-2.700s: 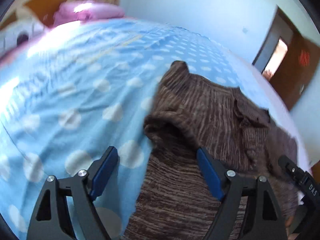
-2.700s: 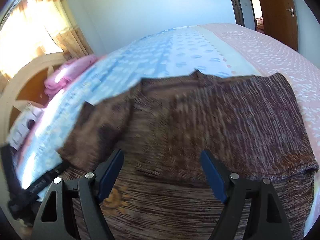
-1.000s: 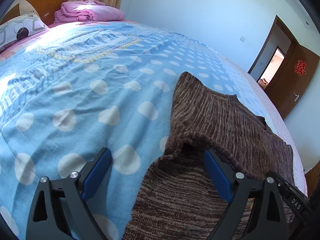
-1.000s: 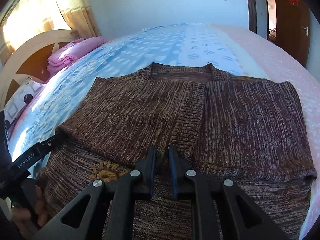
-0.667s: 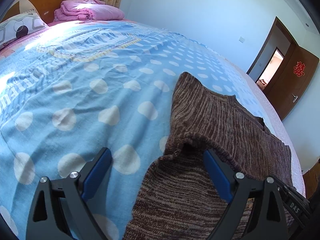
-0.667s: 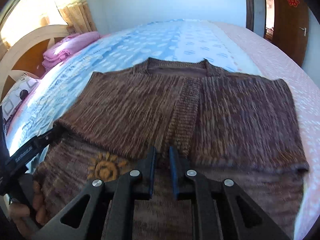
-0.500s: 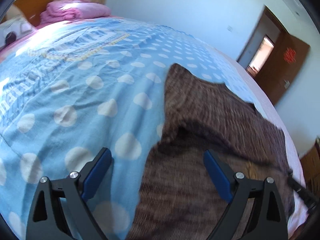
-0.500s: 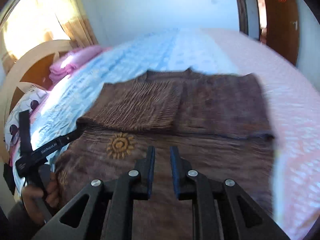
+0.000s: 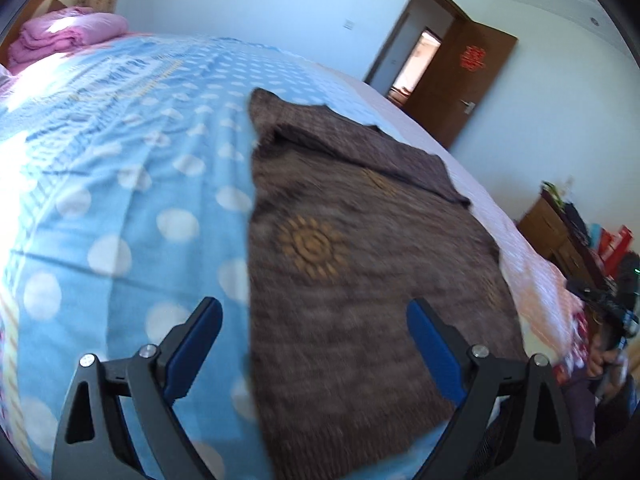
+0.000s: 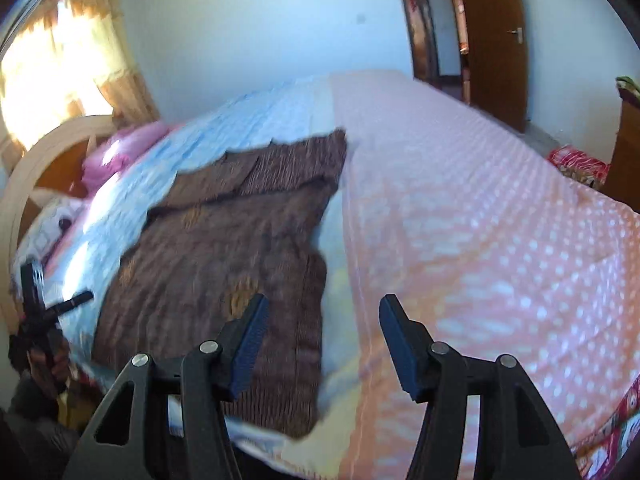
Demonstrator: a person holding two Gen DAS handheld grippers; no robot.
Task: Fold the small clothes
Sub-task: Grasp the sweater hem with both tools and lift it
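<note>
Lying flat on the bed (image 9: 120,184), sleeves folded across its far end, the brown cardigan (image 9: 352,280) needs both wide-open, empty tools, left tool (image 9: 314,344) and right tool (image 10: 320,340), gripping its near hem corners evenly.

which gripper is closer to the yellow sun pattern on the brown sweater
Left. The left gripper hangs open right above the brown sweater, the sun pattern just ahead of its fingers. The right gripper, also open, sits off the sweater's right edge.
</note>
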